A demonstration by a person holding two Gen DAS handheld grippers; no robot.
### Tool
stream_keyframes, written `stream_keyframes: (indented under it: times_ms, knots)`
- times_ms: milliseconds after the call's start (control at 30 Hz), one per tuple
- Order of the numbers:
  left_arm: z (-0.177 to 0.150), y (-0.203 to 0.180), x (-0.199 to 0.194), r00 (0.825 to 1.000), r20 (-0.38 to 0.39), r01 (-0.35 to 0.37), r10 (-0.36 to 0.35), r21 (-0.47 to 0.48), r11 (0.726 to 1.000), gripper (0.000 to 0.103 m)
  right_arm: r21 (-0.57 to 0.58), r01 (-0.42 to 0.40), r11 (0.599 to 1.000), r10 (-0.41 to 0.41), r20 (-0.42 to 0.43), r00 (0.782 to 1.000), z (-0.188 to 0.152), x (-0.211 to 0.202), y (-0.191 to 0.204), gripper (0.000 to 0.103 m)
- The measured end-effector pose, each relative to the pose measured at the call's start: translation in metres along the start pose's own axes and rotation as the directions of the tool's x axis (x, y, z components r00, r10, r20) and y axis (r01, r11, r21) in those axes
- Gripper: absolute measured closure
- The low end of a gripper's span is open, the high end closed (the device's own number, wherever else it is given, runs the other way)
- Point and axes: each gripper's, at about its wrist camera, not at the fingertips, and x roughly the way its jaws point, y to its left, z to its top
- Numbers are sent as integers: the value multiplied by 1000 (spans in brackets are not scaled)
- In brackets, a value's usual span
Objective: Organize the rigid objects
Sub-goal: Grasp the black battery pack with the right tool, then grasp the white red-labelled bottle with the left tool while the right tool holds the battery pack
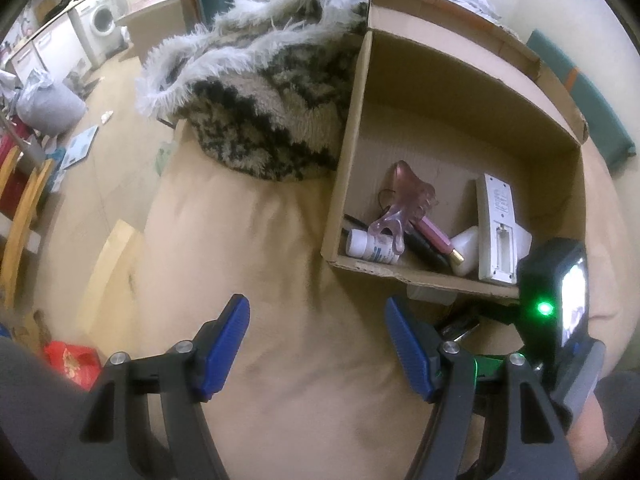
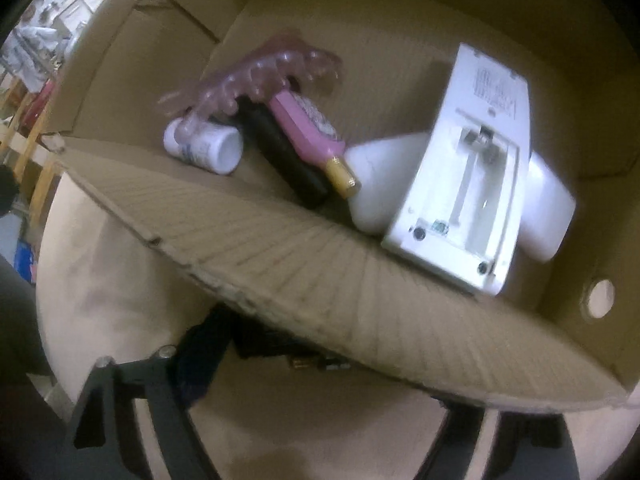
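a: item one, my left gripper [image 1: 318, 344]?
b: jaws stood wide apart, blue pads [image 1: 224, 344] bare, nothing held, over the tan cover [image 1: 280, 280].
a: my right gripper [image 2: 312, 360]?
b: fingertips hidden under the cardboard box [image 2: 320, 276] flap; spread i could not tell.
a: box contents?
b: white remote [image 2: 460, 168], back up, battery bay uncovered, lay across a white bottle [image 2: 380, 176]; beside it a pink bottle with gold cap [image 2: 308, 136], a black tube [image 2: 288, 152], a small white pill bottle [image 2: 208, 146], a pink massager [image 2: 256, 76] on top.
a: beside the box?
b: shaggy rug [image 1: 264, 92].
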Motion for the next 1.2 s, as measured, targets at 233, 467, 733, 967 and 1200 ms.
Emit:
stream_keyframes:
  times_ms: [233,467,733,967,1200]
  knots:
    - [-2,-9,4,1000,0,-10,10,43,999,35,105,-104,989,100,48,994,-10,-37,-19,16]
    - [-6,-14,13,999,-17,34,-33,21,999,35,209,-213,954,180,166,970,-27,-105,-53,16]
    - [-15,-47,35,996,-62,71,-62,150,986,35,339,-306,889,166,386,908,-31,-133,-94,16]
    - [-13,-82,52,997,-68,62,-47,236,970,35,363,-332,870,173,407,897,-31,-137,-99,16]
    - [-2,-106,85,992,-117,69,-39,260,963,36,371,-361,855,200,407,891,-33,-135,-103,16]
